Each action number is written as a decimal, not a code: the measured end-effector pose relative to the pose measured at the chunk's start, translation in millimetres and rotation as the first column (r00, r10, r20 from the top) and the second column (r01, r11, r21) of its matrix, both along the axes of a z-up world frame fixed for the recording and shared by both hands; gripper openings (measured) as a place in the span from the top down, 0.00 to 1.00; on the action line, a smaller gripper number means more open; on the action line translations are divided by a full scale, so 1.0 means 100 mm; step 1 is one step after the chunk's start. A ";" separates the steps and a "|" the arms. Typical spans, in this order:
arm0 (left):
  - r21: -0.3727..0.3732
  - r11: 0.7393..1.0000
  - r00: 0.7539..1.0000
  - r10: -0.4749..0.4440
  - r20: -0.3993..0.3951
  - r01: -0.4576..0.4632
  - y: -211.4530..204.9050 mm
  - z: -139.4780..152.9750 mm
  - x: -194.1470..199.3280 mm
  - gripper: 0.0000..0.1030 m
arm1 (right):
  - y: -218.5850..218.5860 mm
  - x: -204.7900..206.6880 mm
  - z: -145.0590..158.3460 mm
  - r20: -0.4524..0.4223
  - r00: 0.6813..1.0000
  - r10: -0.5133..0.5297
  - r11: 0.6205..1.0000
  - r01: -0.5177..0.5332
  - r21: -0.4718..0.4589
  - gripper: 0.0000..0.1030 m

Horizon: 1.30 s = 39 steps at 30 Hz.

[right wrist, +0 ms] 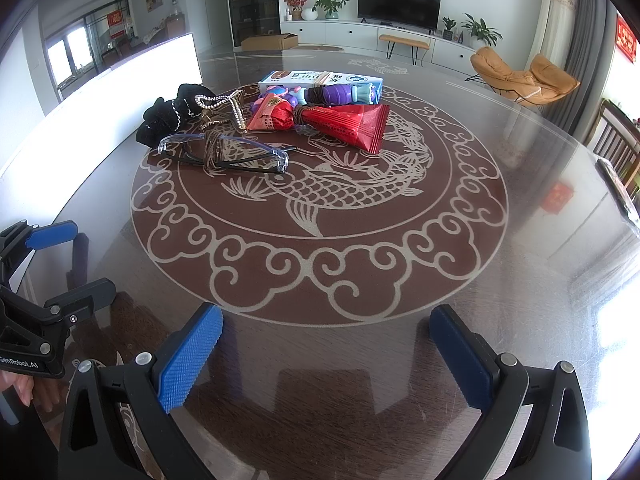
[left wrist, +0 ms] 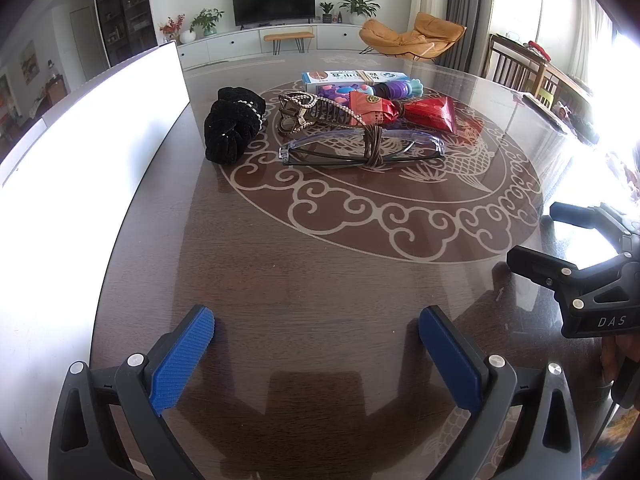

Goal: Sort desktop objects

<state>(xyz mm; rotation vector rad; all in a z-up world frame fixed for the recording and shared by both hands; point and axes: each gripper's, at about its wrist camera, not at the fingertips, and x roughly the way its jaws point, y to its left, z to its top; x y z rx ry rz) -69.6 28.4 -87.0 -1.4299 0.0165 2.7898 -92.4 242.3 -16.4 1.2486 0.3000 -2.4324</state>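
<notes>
A cluster of objects lies at the far middle of the round table [left wrist: 320,280]: a black scrunchie [left wrist: 232,124] [right wrist: 172,114], a rhinestone hair claw [left wrist: 308,114] [right wrist: 222,110], clear glasses [left wrist: 360,148] [right wrist: 224,152] wrapped with a brown band, two red snack packets [left wrist: 404,114] [right wrist: 348,124], a purple-blue toy [left wrist: 372,90] [right wrist: 340,94] and a blue-white box [left wrist: 352,76] [right wrist: 320,78]. My left gripper [left wrist: 316,320] [right wrist: 76,256] is open near the front edge, holding nothing. My right gripper [right wrist: 326,320] [left wrist: 536,236] is open beside it, also bare.
A large white board [left wrist: 92,152] [right wrist: 120,92] stands along the table's left side. The glass tabletop carries a fish and cloud pattern [right wrist: 320,196]. Wooden chairs [left wrist: 532,76] stand at the right. A hand [right wrist: 24,388] holds the left gripper's handle.
</notes>
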 end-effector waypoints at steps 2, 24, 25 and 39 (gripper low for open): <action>0.000 1.000 1.000 0.000 0.000 0.000 0.00 0.00 0.00 0.00 | 0.00 0.00 0.00 0.000 1.000 0.000 1.000 0.000 0.000 0.00; 0.000 1.000 1.000 0.000 0.000 0.000 0.00 0.00 0.00 0.00 | 0.00 0.00 0.00 0.000 1.000 0.000 1.000 0.000 0.000 0.00; 0.000 1.000 1.000 0.000 0.000 0.000 0.00 0.00 0.00 0.00 | 0.00 0.00 0.00 0.000 1.000 0.000 1.000 0.000 0.000 0.00; 0.018 1.000 0.999 -0.009 -0.031 0.009 -0.03 0.04 0.05 0.00 | 0.00 0.00 0.00 0.000 1.000 0.000 1.000 0.000 -0.001 0.00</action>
